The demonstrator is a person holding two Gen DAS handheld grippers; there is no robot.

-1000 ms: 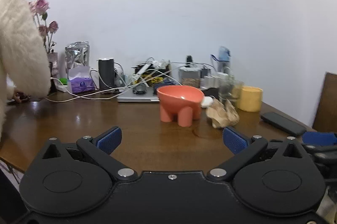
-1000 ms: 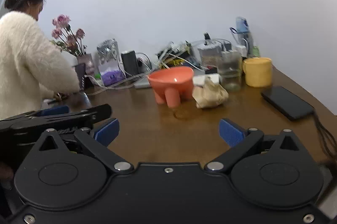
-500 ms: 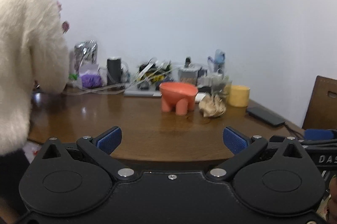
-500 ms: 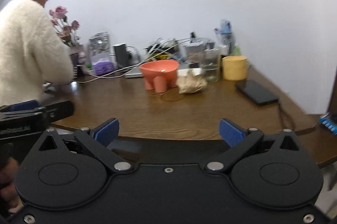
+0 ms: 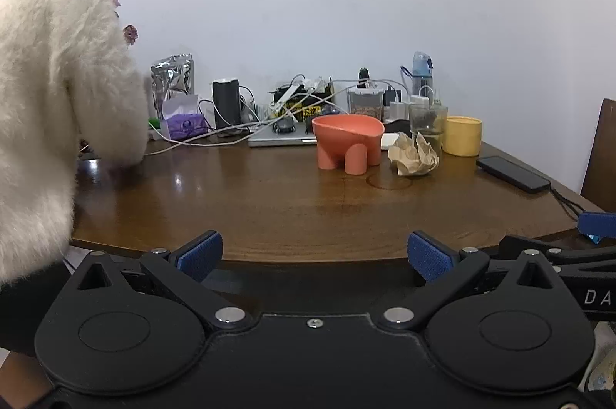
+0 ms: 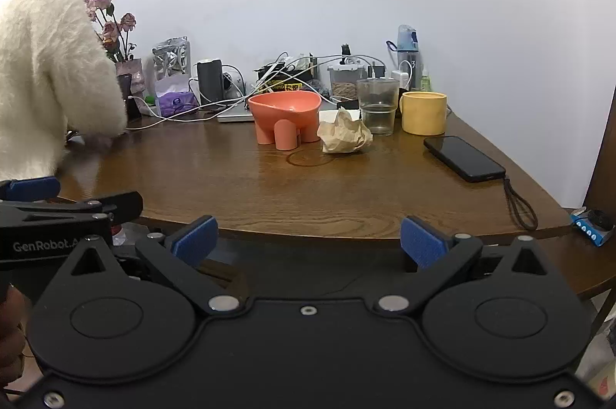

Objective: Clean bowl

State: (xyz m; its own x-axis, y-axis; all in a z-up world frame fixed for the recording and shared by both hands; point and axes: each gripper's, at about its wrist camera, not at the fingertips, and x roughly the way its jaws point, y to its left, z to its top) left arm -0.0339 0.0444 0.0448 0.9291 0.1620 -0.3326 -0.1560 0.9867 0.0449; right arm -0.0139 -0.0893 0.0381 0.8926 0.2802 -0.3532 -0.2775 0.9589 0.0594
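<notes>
An orange bowl on stubby legs [image 5: 348, 141] [image 6: 285, 118] stands on the wooden table [image 5: 269, 201] [image 6: 346, 186], toward the back. A crumpled brown paper wad [image 5: 414, 156] [image 6: 345, 134] lies just right of it. My left gripper [image 5: 313, 253] is open and empty, held off the table's front edge, far from the bowl. My right gripper [image 6: 308, 237] is open and empty too, also in front of the table edge. The left gripper's side shows at the left of the right wrist view [image 6: 57, 212].
A person in a white fluffy coat [image 5: 50, 101] [image 6: 42, 70] leans over the table's left end. A yellow cup [image 6: 423, 112], a glass [image 6: 377, 105], a black phone [image 6: 464, 159], a laptop, cables and bottles crowd the back. A chair [image 5: 600, 155] stands right.
Both grippers have pulled back from over the table to in front of its edge, so the bowl looks farther away. The person at the left has shifted. Both grippers stayed open.
</notes>
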